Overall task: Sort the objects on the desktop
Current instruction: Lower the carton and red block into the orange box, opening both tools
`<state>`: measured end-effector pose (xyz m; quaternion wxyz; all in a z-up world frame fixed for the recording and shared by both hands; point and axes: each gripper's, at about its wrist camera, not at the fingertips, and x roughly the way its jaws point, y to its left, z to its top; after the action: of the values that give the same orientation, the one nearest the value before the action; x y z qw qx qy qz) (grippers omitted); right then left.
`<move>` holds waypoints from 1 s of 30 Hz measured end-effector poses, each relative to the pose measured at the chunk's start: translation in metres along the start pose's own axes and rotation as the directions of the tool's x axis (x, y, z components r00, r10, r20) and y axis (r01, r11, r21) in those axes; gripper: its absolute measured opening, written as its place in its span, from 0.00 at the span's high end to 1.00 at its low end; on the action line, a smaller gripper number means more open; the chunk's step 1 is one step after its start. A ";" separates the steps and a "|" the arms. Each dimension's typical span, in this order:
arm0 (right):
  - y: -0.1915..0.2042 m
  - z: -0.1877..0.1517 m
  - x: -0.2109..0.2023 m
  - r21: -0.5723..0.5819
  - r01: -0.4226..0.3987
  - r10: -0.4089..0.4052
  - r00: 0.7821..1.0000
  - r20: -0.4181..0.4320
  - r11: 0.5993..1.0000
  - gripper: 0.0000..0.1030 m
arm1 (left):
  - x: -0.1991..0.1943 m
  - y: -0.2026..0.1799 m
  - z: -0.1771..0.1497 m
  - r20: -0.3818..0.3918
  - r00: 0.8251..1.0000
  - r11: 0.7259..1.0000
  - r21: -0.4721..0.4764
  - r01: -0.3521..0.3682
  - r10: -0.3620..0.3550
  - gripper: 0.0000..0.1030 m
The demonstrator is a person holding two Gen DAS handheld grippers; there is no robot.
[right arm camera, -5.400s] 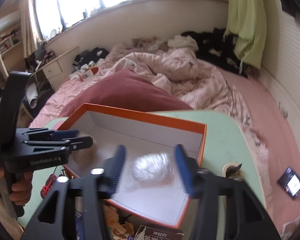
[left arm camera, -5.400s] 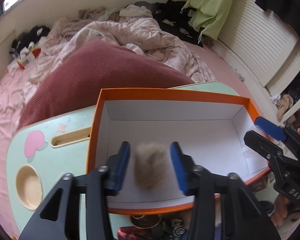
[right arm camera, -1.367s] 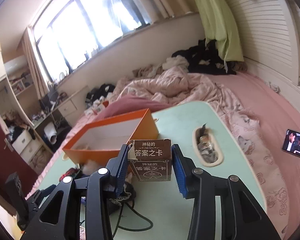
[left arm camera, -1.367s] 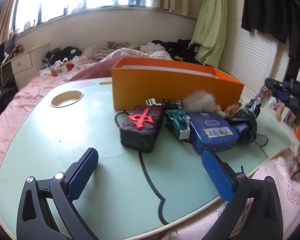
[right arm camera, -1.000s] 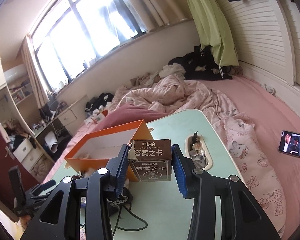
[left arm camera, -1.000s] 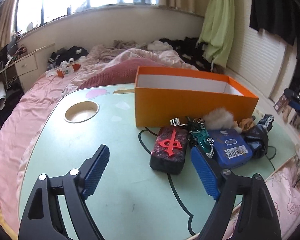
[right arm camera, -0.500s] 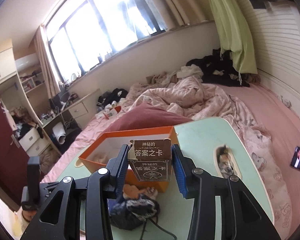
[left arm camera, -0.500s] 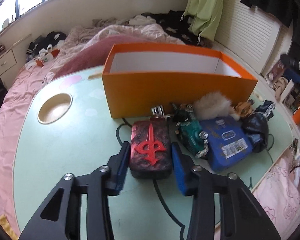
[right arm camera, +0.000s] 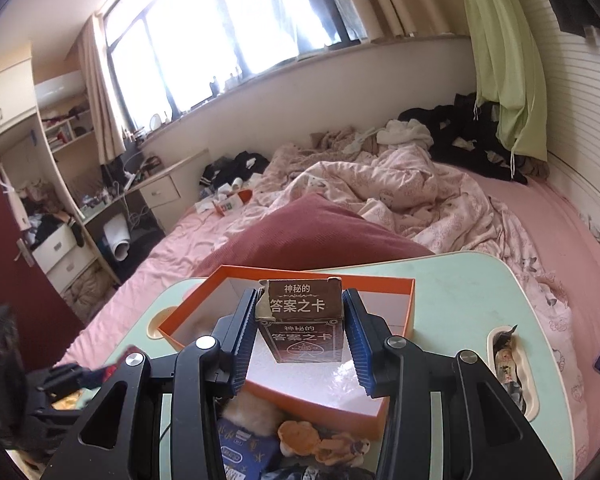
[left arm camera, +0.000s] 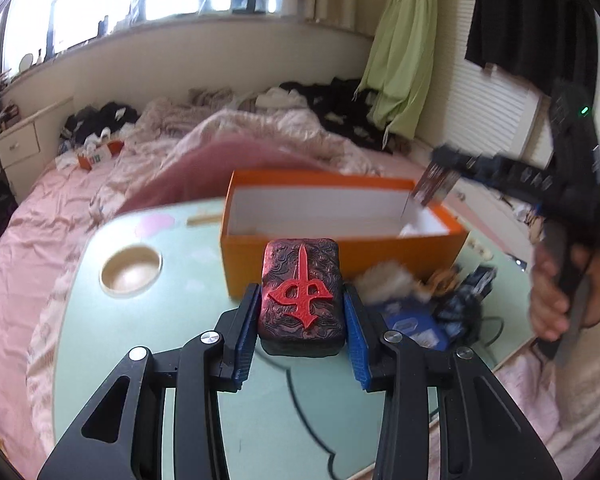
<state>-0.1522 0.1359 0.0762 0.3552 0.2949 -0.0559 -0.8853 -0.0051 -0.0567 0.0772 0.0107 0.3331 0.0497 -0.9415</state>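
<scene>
Lifted clear of the pale green surface (left arm camera: 112, 360) since half a second ago, the dark embossed rectangular case with a red dagger emblem (left arm camera: 302, 296) is now clamped between the blue pads of the left tongs (left arm camera: 303, 316), held in the air just in front of the open orange cardboard box with a white interior (left arm camera: 340, 216). Over in the right wrist view, the right tongs (right arm camera: 300, 320) are clenched on the brown card box printed with white Chinese characters (right arm camera: 302, 320), which hangs above the orange box's interior. Below it, against the box's near wall, lie a fluffy cream pom-pom (right arm camera: 252, 410), a blue tin (right arm camera: 244, 454) and a small orange-brown plush toy (right arm camera: 312, 440), crowded together and touching. Behind the surface, a maroon corduroy cushion (right arm camera: 312, 236) rests on the pink bed (right arm camera: 540, 208).
</scene>
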 end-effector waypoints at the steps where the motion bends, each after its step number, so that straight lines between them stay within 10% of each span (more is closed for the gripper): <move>1: -0.001 0.000 0.004 0.003 0.002 -0.002 1.000 -0.008 1.000 0.60 | 0.000 -0.003 0.010 0.014 1.000 1.000 0.012 -0.006 0.005 0.61; 10: -0.019 -0.005 0.032 0.048 0.035 -0.032 0.997 -0.064 0.998 0.57 | 0.069 -0.001 0.063 -0.080 0.993 0.995 -0.031 -0.093 0.090 0.60; 14: -0.020 -0.006 0.025 0.058 0.044 -0.043 0.999 -0.024 0.997 0.26 | 0.083 0.009 0.051 -0.119 0.991 0.993 -0.100 -0.066 0.054 0.58; 19: -0.015 -0.007 -0.001 0.042 0.051 -0.053 0.998 0.043 0.998 0.17 | 0.063 0.015 0.041 -0.036 0.998 0.993 -0.104 -0.057 0.053 0.26; 30: 0.001 -0.049 -0.056 -0.070 0.051 -0.048 0.998 0.045 0.996 0.11 | -0.007 -0.006 -0.001 0.062 0.997 0.998 0.012 -0.054 0.053 0.23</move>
<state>-0.0921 0.1777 0.0628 0.3419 0.2641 -0.0249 -0.9015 0.0003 -0.0504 0.0814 0.0350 0.3052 0.0339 -0.9510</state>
